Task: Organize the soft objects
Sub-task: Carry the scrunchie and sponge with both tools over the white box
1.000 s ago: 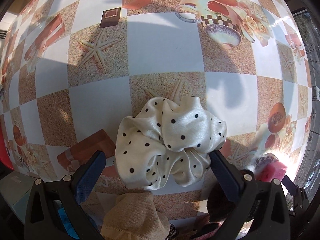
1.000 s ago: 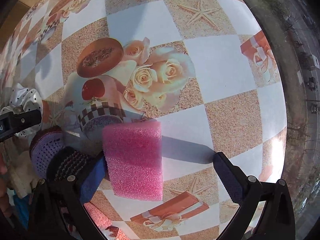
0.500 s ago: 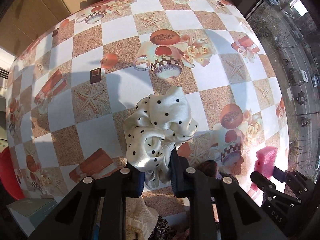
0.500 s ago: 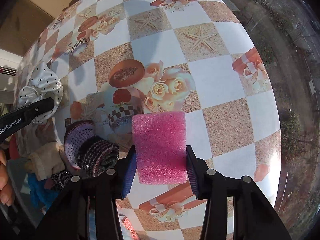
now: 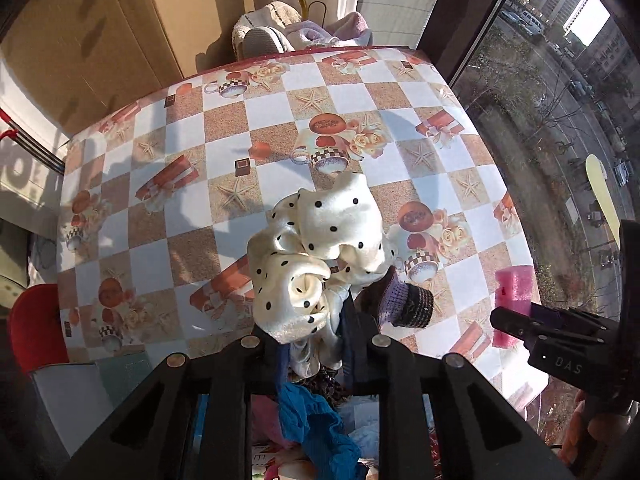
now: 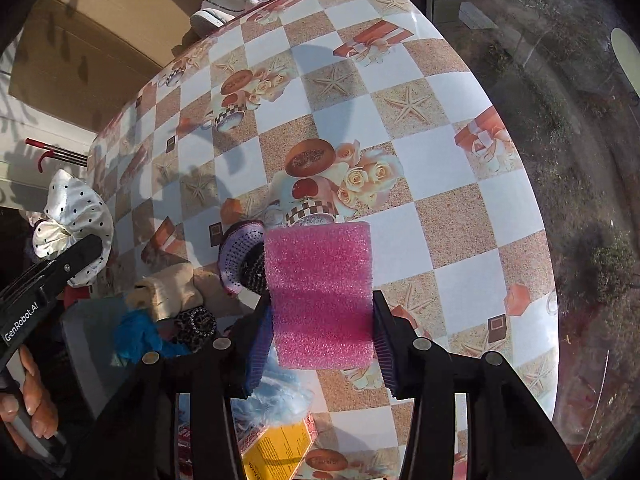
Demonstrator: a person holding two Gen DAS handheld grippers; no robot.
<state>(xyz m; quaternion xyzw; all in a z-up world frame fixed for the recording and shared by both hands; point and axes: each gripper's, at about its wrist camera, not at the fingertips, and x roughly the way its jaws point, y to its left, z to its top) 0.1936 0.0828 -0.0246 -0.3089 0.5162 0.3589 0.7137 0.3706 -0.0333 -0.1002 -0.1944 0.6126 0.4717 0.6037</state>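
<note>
My left gripper (image 5: 314, 340) is shut on a cream satin scrunchie with black dots (image 5: 316, 256) and holds it high above the checkered table (image 5: 192, 216). The scrunchie also shows at the left of the right wrist view (image 6: 76, 216). My right gripper (image 6: 320, 344) is shut on a pink foam sponge (image 6: 320, 296), lifted off the table. The sponge also shows at the right of the left wrist view (image 5: 514, 292).
A purple and dark knitted piece (image 6: 240, 260) lies on the table near its front edge. A beige cloth (image 6: 168, 292), a blue cloth (image 6: 136, 336), a leopard-print scrunchie (image 6: 196, 326) and a yellow box (image 6: 280, 448) lie below. A cardboard box (image 5: 100, 40) stands behind the table; window at right.
Both grippers have risen well above the table with the scrunchie and the sponge held. A second ago both were open around them on the table.
</note>
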